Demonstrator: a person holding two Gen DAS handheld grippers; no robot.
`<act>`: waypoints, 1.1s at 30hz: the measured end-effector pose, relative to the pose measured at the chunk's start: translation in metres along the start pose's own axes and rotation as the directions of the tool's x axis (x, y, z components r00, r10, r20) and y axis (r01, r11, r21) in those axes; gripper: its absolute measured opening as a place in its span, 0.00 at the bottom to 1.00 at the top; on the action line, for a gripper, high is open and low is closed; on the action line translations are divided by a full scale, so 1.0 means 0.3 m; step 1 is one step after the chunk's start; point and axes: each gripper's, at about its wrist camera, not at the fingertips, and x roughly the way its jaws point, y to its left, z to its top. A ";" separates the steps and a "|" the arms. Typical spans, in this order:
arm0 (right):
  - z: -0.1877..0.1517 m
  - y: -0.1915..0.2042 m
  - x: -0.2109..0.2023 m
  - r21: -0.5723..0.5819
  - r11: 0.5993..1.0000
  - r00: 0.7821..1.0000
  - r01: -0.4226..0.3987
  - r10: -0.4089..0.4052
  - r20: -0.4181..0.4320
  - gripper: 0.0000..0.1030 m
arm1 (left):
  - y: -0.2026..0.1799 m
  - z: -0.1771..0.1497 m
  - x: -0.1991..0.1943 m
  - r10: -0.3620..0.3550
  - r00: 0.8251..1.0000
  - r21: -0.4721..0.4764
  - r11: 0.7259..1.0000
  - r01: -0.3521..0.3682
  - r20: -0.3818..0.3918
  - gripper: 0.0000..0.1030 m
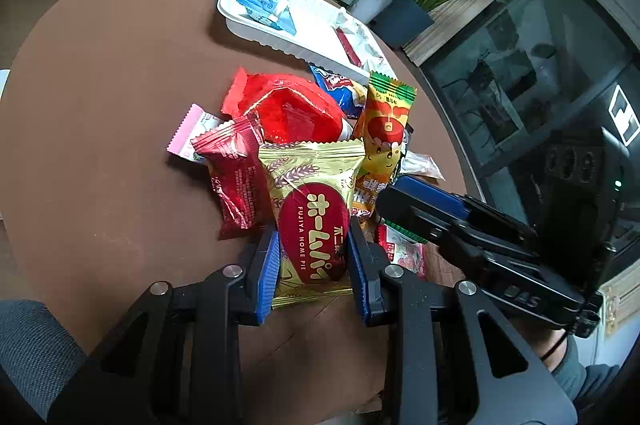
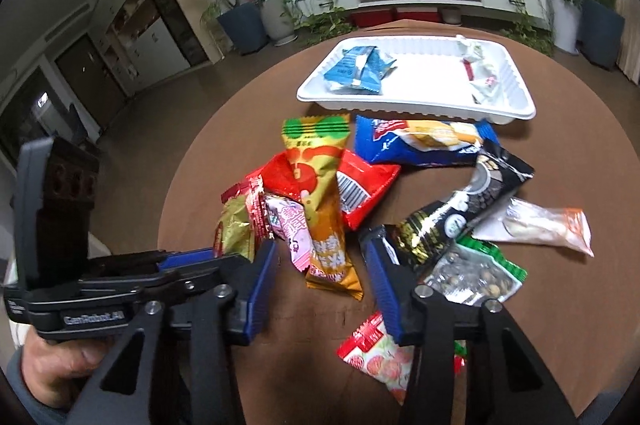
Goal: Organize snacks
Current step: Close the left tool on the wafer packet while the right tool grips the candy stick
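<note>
A pile of snack packets lies on the round brown table (image 1: 100, 105). My left gripper (image 1: 314, 257) has its blue pads on both sides of a gold Fujiya Home Pie packet (image 1: 312, 221), shut on it. My right gripper (image 2: 320, 265) is open and empty, low over the pile, with an orange-yellow packet (image 2: 320, 193) and a pink packet (image 2: 294, 229) between its fingers. It also shows in the left wrist view (image 1: 424, 197). A white tray (image 2: 520, 97) at the far side holds blue packets (image 2: 356, 69) and white packets (image 2: 480, 73).
Around the pile lie a red packet (image 1: 292, 109), a dark red packet (image 1: 240, 181), a blue bag (image 2: 420, 141), a black packet (image 2: 464, 205), a green nut packet (image 2: 476, 277), a clear packet (image 2: 540, 225) and a strawberry packet (image 2: 380, 353). Potted plants stand beyond the table.
</note>
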 end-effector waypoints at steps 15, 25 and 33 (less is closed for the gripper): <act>0.013 -0.033 0.065 0.051 0.999 1.000 -0.009 0.010 -0.029 0.24 | 0.009 -0.012 -0.017 0.005 1.000 0.009 1.000 -0.005 0.009 0.28; 0.005 -0.051 0.057 0.099 0.994 0.999 -0.050 0.052 -0.017 0.11 | 0.003 -0.014 -0.019 0.002 1.000 0.008 1.000 -0.002 0.009 0.28; -0.003 -0.072 0.015 0.153 0.984 0.995 -0.096 0.096 0.006 0.11 | 0.000 -0.011 -0.024 -0.012 1.000 0.007 1.000 0.012 0.010 0.28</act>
